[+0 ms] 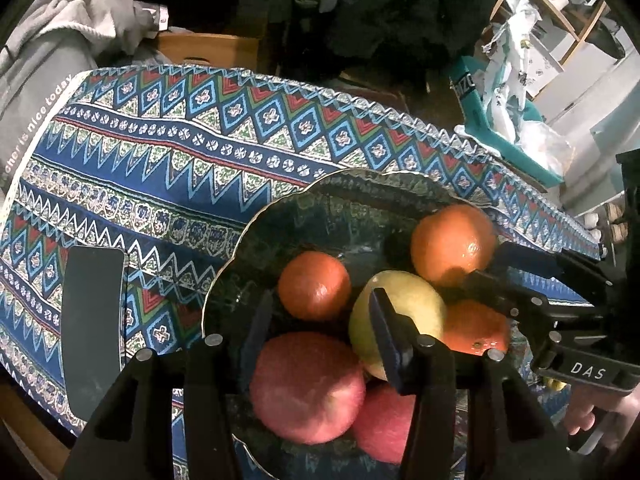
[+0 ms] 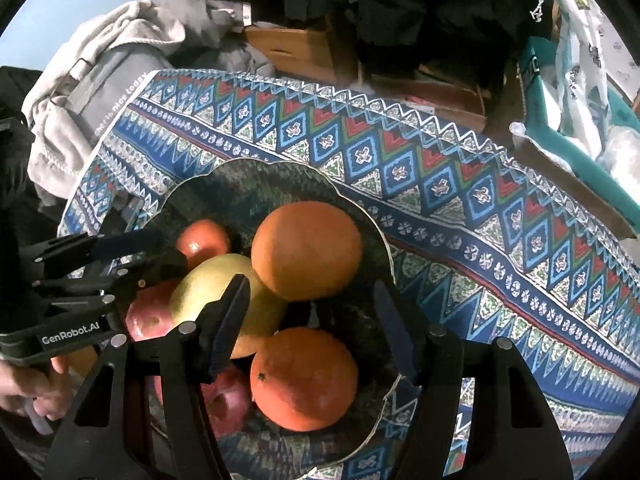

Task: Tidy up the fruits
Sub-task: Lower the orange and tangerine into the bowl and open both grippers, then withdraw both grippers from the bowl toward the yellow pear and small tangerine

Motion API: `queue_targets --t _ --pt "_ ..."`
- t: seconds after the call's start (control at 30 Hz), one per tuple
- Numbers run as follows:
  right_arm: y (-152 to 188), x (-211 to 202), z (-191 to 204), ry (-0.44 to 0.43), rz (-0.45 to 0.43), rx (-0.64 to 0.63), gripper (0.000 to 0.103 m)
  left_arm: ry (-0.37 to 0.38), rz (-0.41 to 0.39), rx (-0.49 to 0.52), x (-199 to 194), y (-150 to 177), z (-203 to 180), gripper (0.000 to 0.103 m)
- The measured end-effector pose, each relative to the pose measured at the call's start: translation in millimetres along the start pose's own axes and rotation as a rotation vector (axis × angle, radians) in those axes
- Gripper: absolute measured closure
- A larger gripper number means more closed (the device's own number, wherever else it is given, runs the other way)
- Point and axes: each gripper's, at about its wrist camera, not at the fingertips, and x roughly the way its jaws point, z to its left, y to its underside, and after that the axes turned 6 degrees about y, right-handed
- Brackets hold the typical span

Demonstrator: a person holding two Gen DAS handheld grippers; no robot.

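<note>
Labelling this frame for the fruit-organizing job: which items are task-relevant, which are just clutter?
Job:
- glass plate
- three oranges, e.g.
- yellow-green fruit
- red apples, e.g.
- left tool, right tool, both over the plate

Lying about:
- patterned tablecloth
- black phone-like slab
- grey garment
- cardboard boxes
- teal bin with plastic bags

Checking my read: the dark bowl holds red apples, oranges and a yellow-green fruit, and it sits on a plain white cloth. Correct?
Not quite. The cloth is not plain white. It is blue with a bright geometric pattern, as the left wrist view shows. The rest holds: the dark bowl on it holds red apples, oranges and a yellow-green fruit.
</note>
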Motion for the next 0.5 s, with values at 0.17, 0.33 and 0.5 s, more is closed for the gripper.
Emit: queue_targets --t 0.17,0.33,0.5 --pt "2.2 -15.9 0.3 0.007 -0.030 -0.001 0.037 -0.001 -0.034 0.024 -15.2 2.3 -10.3 0.043" --pt "3.9 -36.0 -2.9 0.014 -0.067 0.005 0.037 0.003 -0.057 0.045 -27.2 4.2 -21.7 0.043" --pt "6.4 -60.5 -7.6 0.041 -0.116 0.013 0.037 0.003 -0.084 0.056 -41.8 6.2 -33.1 0.037"
